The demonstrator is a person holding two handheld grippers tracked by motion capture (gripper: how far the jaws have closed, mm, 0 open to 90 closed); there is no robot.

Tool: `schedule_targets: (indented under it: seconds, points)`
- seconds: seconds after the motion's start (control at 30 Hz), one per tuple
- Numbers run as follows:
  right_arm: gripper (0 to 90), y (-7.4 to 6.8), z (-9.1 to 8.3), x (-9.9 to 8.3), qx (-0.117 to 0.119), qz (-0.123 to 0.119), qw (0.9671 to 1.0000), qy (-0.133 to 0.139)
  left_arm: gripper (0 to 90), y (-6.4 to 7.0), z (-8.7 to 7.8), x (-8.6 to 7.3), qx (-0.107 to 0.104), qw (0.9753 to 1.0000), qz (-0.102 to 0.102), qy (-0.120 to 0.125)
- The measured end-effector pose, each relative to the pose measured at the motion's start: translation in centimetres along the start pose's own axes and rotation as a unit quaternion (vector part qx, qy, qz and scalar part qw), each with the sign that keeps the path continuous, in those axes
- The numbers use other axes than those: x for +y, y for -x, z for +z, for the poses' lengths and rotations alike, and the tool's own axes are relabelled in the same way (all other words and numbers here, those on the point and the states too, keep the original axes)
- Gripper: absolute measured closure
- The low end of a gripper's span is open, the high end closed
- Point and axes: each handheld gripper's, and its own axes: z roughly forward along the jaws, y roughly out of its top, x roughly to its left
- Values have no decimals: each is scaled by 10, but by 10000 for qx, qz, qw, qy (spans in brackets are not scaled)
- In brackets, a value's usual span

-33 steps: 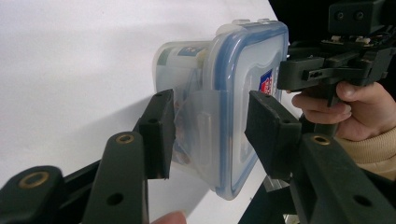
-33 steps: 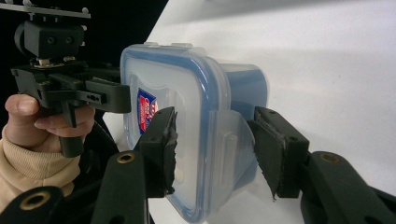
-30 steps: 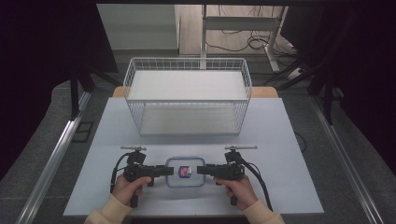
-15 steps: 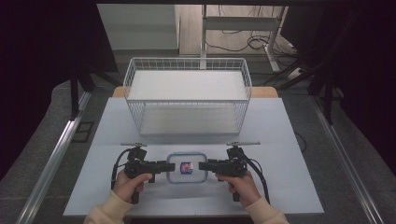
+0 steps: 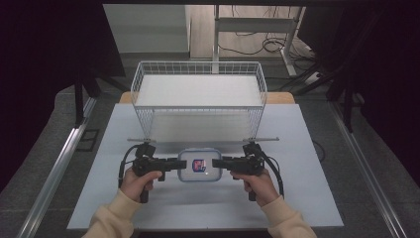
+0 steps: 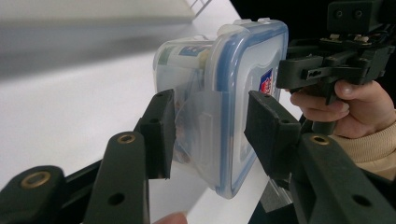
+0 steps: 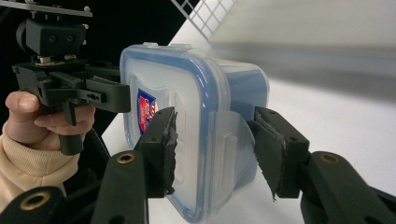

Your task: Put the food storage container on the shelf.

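Near the bench's front edge, left gripper (image 5: 174,162) and right gripper (image 5: 218,162) each have jaws parted astride opposite side flaps of the blue-rimmed lidded container (image 5: 199,165), pads not visibly pressing, with the white wire basket (image 5: 198,99) beyond toward the far edge.

Both forearms come in low and angle inward, each hand wrapped around a handle. The left tool (image 5: 174,162) and the right tool (image 5: 218,162) point straight at each other, level, tips well apart. Each tool's jaws stand parted, not closed.
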Motion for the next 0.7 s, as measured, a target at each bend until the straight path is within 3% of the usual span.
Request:
schedule_targets:
  seconds: [0.3,0.7]
  points:
    - [511,-14,-11,34,-83,-325,9993,146,542,10,-9,28,-2,9996,223,185]
    - [510,-19,-23,64,-196,-529,9980,299,543,17,-10,64,-75,9986,459,235]
